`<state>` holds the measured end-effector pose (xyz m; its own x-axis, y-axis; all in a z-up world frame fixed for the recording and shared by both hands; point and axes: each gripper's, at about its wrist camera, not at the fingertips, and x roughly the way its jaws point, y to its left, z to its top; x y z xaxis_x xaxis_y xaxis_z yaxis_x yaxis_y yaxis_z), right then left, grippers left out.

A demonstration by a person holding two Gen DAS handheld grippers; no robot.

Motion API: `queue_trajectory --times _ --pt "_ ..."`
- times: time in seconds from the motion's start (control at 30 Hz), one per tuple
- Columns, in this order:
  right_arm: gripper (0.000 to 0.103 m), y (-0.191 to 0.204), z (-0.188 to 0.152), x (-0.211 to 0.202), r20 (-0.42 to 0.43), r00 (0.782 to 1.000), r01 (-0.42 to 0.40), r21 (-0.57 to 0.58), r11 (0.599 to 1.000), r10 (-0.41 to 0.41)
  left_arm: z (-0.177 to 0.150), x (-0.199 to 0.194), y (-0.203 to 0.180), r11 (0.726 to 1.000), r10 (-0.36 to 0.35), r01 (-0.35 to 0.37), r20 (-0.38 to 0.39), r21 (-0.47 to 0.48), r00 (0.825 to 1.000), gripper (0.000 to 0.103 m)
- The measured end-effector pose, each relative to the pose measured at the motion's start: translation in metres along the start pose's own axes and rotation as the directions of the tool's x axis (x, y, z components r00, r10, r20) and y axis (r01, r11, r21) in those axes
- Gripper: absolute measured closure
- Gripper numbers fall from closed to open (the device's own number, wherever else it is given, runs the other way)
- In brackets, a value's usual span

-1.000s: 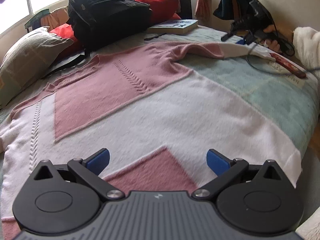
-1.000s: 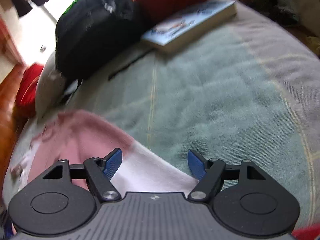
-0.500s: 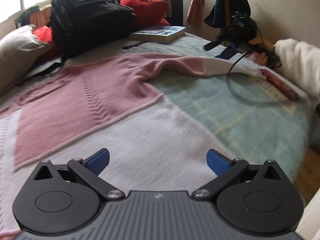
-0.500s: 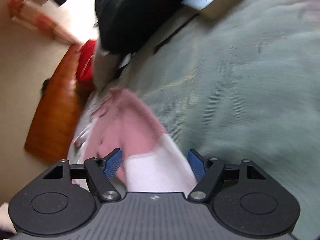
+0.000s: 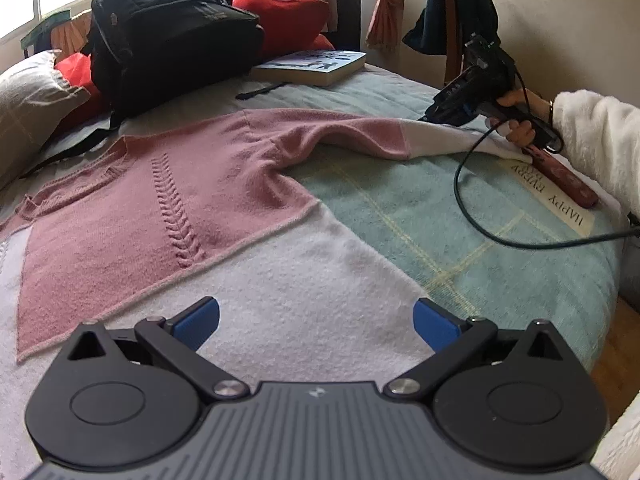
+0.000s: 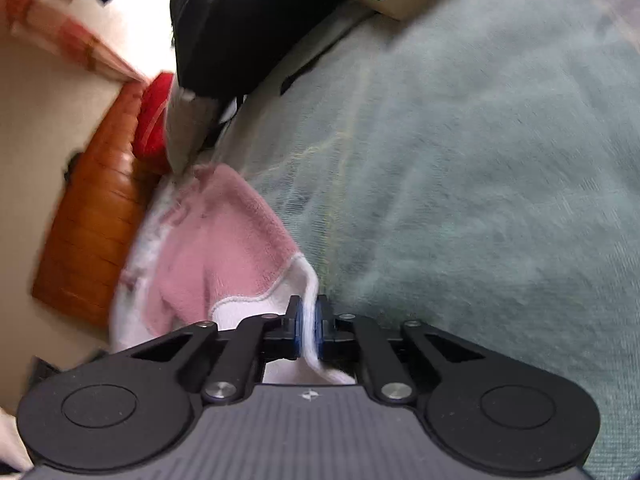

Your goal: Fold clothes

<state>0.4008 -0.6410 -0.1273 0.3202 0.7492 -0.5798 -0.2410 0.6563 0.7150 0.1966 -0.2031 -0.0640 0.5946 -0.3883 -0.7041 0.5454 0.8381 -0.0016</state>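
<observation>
A pink and white knitted sweater (image 5: 168, 216) lies spread flat on the bed, one sleeve (image 5: 360, 136) stretched toward the right. My left gripper (image 5: 316, 320) hovers open over the sweater's white lower part, with nothing between its blue pads. In the left wrist view the other hand-held gripper (image 5: 472, 92) sits at the sleeve's white cuff end, gripped by a hand in a white fuzzy sleeve. In the right wrist view my right gripper (image 6: 307, 328) is shut on the white cuff (image 6: 308, 312) of the sweater sleeve (image 6: 216, 256), which bunches up to its left.
A black backpack (image 5: 168, 40), a red cushion (image 5: 288, 20) and a book (image 5: 316, 66) sit at the far end of the green bedspread (image 5: 460, 248). A grey pillow (image 5: 28, 108) lies at the left. A black cable (image 5: 480, 216) trails across the bed's right side.
My right gripper has closed on the sleeve's white cuff after standing open over it, and it has tilted and dropped. The left gripper slid right along the sweater, still open.
</observation>
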Motion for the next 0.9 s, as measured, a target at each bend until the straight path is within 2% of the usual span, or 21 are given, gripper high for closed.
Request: queue_trajectory --times 0.17,0.3,0.5,0.6,0.7,0.77,0.87,0.9 --pt "0.096 0.028 0.005 -0.010 0.028 0.989 0.149 -0.140 0.979 -0.146 -0.002 0.002 0.003 1.000 0.003 -0.003 -0.008 -0.011 1.000 0.001" --pt "0.096 0.042 0.020 -0.017 0.088 0.964 0.262 -0.193 0.945 -0.250 -0.003 0.000 0.003 1.000 0.012 -0.012 -0.001 -0.006 1.000 0.001" --pt "0.096 0.057 0.047 -0.011 0.145 0.923 0.382 -0.234 0.894 -0.357 -0.004 -0.002 0.008 1.000 0.025 -0.025 -0.001 -0.016 1.000 0.001" --pt "0.095 0.051 0.059 -0.005 0.156 0.907 0.416 -0.196 0.888 -0.391 -0.005 -0.003 0.010 0.999 0.022 -0.022 -0.001 -0.023 1.000 0.001" --pt "0.084 0.041 0.059 0.001 0.153 0.886 0.458 -0.156 0.875 -0.437 -0.006 -0.003 0.013 0.999 0.024 -0.024 -0.002 -0.028 1.000 0.001" --pt "0.080 0.042 0.053 -0.007 0.177 0.877 0.473 -0.148 0.868 -0.447 -0.006 -0.004 0.015 0.999 0.027 -0.027 -0.001 -0.029 1.000 0.001" --pt "0.066 0.045 0.045 -0.034 0.225 0.863 0.488 -0.134 0.862 -0.453 -0.006 -0.004 0.018 0.999 0.023 -0.023 0.001 -0.041 1.000 0.001" --pt "0.057 0.045 0.041 -0.044 0.240 0.854 0.499 -0.125 0.858 -0.462 -0.006 -0.004 0.018 0.999 0.020 -0.020 0.003 -0.040 1.000 0.001"
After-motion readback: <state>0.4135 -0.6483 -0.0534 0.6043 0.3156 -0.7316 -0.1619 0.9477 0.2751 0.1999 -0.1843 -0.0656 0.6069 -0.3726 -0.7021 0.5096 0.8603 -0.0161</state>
